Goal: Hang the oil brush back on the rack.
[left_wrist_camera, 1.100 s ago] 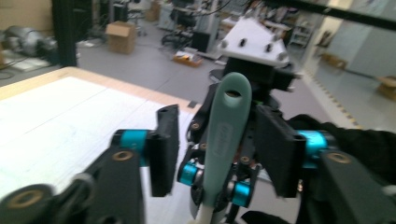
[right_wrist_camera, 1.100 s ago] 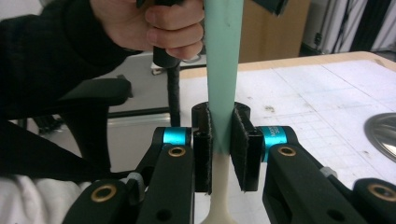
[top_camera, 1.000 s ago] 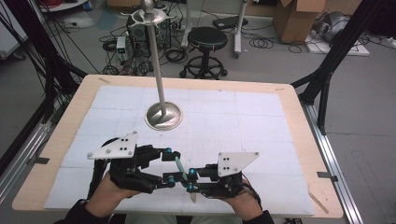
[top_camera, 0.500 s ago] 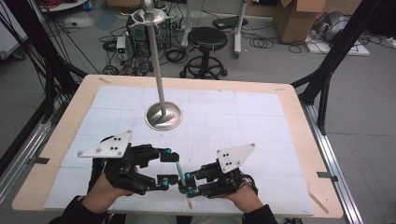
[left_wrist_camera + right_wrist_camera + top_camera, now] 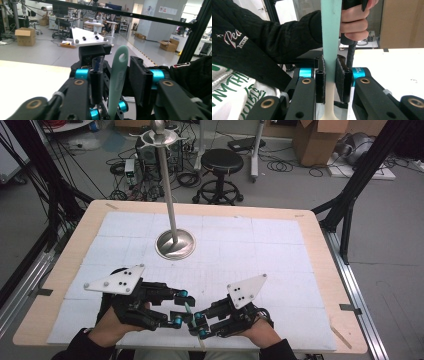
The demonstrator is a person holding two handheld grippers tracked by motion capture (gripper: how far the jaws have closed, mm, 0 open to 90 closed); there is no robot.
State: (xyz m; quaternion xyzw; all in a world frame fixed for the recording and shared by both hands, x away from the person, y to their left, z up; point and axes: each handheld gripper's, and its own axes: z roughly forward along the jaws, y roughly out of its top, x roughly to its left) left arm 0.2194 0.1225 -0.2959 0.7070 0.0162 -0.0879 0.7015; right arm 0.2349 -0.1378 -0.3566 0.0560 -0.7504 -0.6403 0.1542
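Note:
A mint-green utensil (image 5: 187,309) with a cream end and a hole in its handle tip (image 5: 119,75) stands upright between both grippers near the table's front edge. My right gripper (image 5: 198,324) is shut on its flat green part (image 5: 331,37), with both pads (image 5: 342,80) pressed against it (image 5: 331,60). My left gripper (image 5: 180,308) faces it from the left. Its jaws have just been closing around the handle (image 5: 117,60). A gap still shows beside the left pad (image 5: 96,80).
A metal stand with a round base (image 5: 175,245) and a tall pole rises at the middle of the white-covered table (image 5: 280,245). A stool (image 5: 221,162), cables and boxes lie on the floor beyond the far edge.
The left gripper's jaws have narrowed around the green handle. Both hands stay about where they were near the front edge.

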